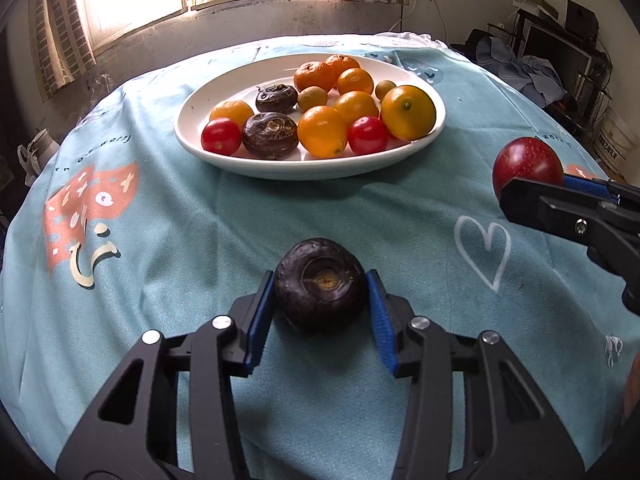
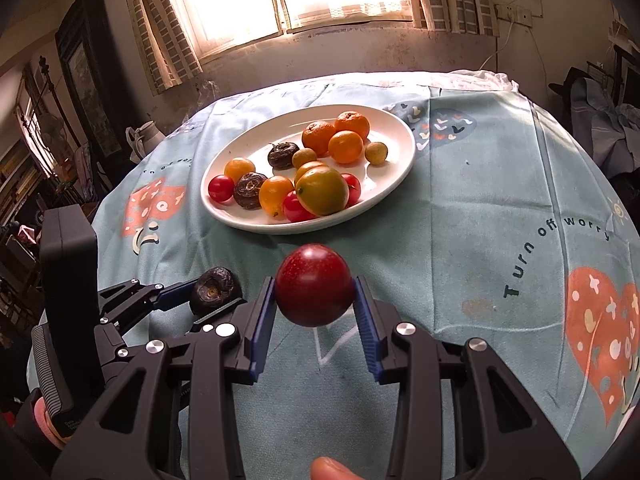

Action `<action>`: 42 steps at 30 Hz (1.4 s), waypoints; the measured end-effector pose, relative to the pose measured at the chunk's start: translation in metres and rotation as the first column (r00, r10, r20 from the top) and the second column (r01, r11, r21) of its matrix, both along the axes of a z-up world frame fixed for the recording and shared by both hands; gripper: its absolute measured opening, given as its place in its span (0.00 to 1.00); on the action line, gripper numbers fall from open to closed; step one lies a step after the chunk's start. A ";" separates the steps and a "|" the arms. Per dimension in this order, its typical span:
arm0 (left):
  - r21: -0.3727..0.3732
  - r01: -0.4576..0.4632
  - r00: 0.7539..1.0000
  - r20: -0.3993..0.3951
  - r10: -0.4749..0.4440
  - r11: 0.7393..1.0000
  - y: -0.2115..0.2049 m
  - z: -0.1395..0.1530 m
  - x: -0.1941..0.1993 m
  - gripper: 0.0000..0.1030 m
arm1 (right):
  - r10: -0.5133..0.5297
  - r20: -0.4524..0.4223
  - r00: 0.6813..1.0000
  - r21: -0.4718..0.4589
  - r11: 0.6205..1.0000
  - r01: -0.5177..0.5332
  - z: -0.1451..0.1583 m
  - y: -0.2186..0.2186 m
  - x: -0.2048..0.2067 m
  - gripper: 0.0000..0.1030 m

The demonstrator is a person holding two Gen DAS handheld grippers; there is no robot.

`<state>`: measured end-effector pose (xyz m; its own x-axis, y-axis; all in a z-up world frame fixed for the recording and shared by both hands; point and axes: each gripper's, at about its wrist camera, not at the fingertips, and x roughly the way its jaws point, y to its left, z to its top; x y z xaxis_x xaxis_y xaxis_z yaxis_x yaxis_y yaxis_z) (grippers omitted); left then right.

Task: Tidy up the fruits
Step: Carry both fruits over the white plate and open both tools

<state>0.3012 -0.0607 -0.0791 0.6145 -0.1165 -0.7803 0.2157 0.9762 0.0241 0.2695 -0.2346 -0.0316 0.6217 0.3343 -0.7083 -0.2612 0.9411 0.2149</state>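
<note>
My left gripper is shut on a dark brown water chestnut that rests on the teal cloth near the table's front; its blue pads touch both sides. The right wrist view shows the same chestnut in the left gripper at lower left. A round red fruit hangs above the cloth, with my right gripper shut on it; in the left wrist view that fruit and the right gripper are at the right edge. Behind them, a white oval plate holds several oranges, cherry tomatoes and two water chestnuts.
The teal patterned tablecloth covers a round table that drops off on all sides. A wall with a bright window stands behind it. Cluttered shelves and clothes lie to the right, a white jug to the left. A fingertip shows at the bottom.
</note>
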 end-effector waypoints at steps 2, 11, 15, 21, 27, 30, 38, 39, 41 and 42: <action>-0.007 -0.013 1.000 -0.004 0.013 1.000 0.001 0.001 -0.002 0.44 | -0.002 -0.006 1.000 -0.003 1.000 0.002 -0.002 0.000 0.000 0.38; -0.078 -0.063 0.997 0.028 0.066 0.995 0.019 0.023 -0.040 0.44 | 0.036 -0.034 0.999 -0.011 0.999 -0.037 -0.014 0.014 -0.004 0.38; -0.119 -0.083 0.995 0.043 0.088 0.989 0.030 0.032 -0.059 0.43 | 0.099 -0.008 0.995 0.001 0.995 -0.099 -0.013 0.028 -0.025 0.38; -0.133 -0.056 0.992 0.107 0.070 0.990 0.040 0.061 -0.066 0.43 | 0.091 0.063 0.994 0.038 0.995 -0.094 0.005 0.024 -0.041 0.38; -0.160 -0.024 0.988 0.147 0.048 0.987 0.048 0.105 -0.024 0.43 | 0.036 0.168 0.985 0.062 0.997 -0.047 0.052 0.015 -0.012 0.38; -0.148 -0.023 0.983 0.179 0.049 0.989 0.047 0.125 0.007 0.43 | 0.012 0.192 0.981 0.077 0.997 -0.028 0.071 0.010 0.018 0.38; -0.121 -0.085 0.987 0.127 0.101 0.989 0.045 0.118 0.123 0.43 | 0.003 0.154 0.988 0.017 1.000 -0.006 0.063 0.018 0.108 0.38; -0.111 -0.092 0.989 0.110 0.104 0.990 0.043 0.112 0.136 0.43 | 0.005 0.142 0.990 0.004 1.000 -0.006 0.056 0.021 0.117 0.38; -0.106 -0.101 0.991 0.079 0.109 0.989 0.042 0.098 0.154 0.44 | 0.012 0.115 0.993 -0.008 1.000 -0.011 0.043 0.026 0.128 0.38; -0.105 -0.101 0.992 0.063 0.109 0.989 0.041 0.091 0.160 0.44 | 0.017 0.105 0.994 -0.009 1.000 -0.016 0.037 0.028 0.132 0.38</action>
